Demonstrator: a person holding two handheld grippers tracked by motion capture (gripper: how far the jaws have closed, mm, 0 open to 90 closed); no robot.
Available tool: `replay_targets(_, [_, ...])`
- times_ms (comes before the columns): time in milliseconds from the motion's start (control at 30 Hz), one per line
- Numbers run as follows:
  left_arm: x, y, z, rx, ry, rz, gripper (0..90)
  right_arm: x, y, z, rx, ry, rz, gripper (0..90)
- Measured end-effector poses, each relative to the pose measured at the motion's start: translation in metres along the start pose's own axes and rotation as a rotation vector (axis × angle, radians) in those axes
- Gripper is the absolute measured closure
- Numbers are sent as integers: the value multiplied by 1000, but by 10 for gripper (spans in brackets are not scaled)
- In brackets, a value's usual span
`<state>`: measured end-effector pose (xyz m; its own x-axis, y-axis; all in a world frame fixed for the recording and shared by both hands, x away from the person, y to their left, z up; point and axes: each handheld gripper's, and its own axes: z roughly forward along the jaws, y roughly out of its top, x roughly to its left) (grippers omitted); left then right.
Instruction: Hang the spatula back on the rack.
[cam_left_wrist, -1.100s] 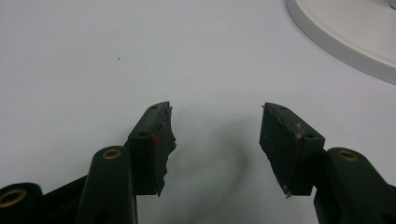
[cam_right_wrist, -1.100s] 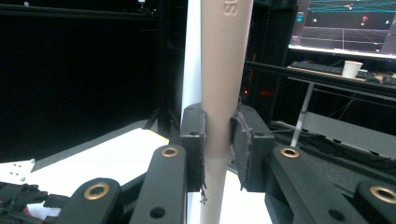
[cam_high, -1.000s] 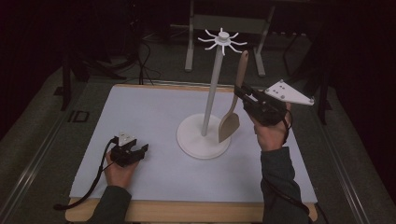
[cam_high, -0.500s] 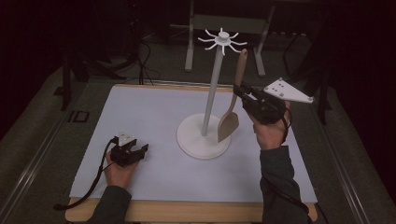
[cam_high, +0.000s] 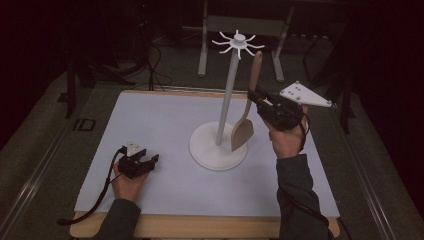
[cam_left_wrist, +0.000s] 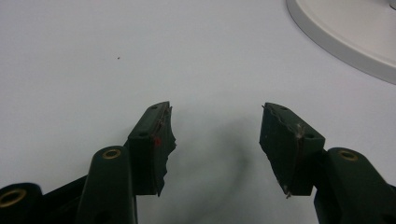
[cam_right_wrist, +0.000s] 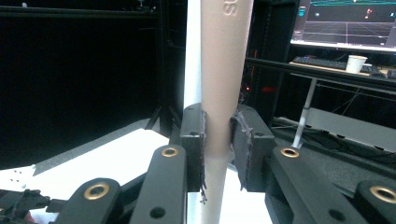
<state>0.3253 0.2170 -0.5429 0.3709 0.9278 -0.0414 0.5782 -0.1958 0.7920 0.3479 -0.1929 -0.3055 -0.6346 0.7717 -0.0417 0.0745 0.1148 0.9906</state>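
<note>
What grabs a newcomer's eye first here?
The white utensil stand at mid-table, with its spoked top. Right beside its pole, the right gripper is shut on the handle of a wooden spatula, held upright with its blade down over the stand's round base. The left gripper rests open near the mat's front left.

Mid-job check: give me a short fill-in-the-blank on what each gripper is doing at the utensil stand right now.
1. The right gripper is shut on the handle of the wooden ____.
2. The left gripper rests on the white mat with its jaws ____.
3. The spatula's blade hangs over the stand's round ____.

Missing words: spatula; open; base.
</note>
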Motion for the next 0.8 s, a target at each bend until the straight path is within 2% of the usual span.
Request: replay_targets(800, [0,0,0,-1,-1,2,439,1,1,6,22,-2,-1,750])
